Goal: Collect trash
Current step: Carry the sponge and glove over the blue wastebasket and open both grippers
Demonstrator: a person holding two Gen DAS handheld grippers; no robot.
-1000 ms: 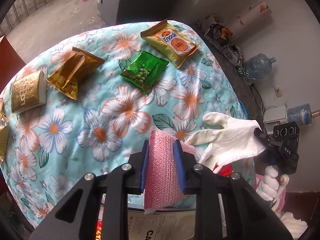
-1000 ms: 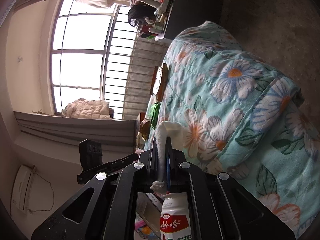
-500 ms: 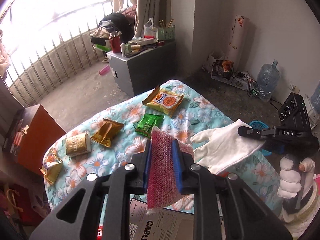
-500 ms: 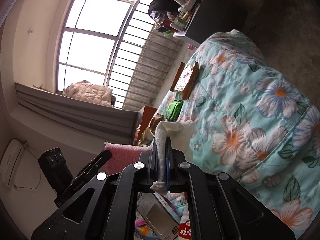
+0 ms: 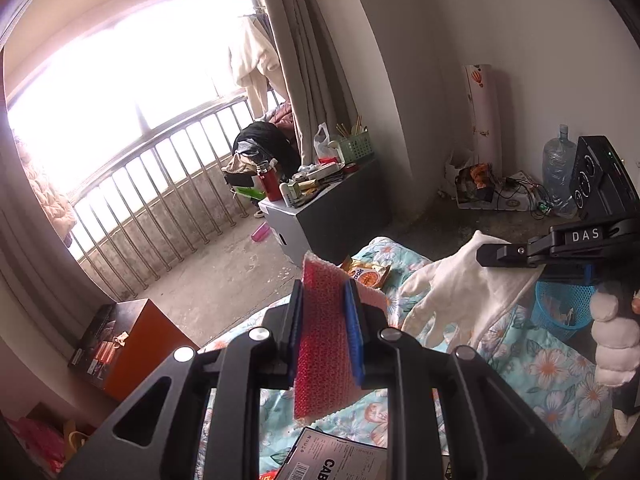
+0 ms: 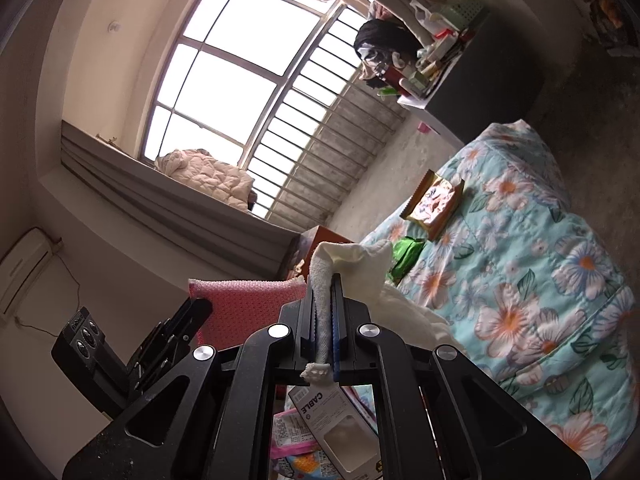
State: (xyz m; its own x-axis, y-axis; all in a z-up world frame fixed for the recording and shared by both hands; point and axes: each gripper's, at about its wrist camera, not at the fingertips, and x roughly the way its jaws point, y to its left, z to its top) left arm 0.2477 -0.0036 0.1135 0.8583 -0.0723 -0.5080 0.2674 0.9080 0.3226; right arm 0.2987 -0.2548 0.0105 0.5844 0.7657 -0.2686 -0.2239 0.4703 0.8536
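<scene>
Left wrist: jaws grip pink sponge (image 5: 324, 336); right jaws clamp what looks like white glove (image 6: 360, 264).

A floral quilt (image 6: 540, 280) fills the 3 to 5 o'clock side of the right wrist view, two snack packets (image 6: 434, 204) lying on it toward 2 o'clock. Behind the quilt, at 1 o'clock, stands a cluttered cabinet (image 6: 492, 80); the window railing (image 6: 320, 152) runs behind it toward 12. A cable box (image 6: 332, 420) lies below, at 6 o'clock.
</scene>
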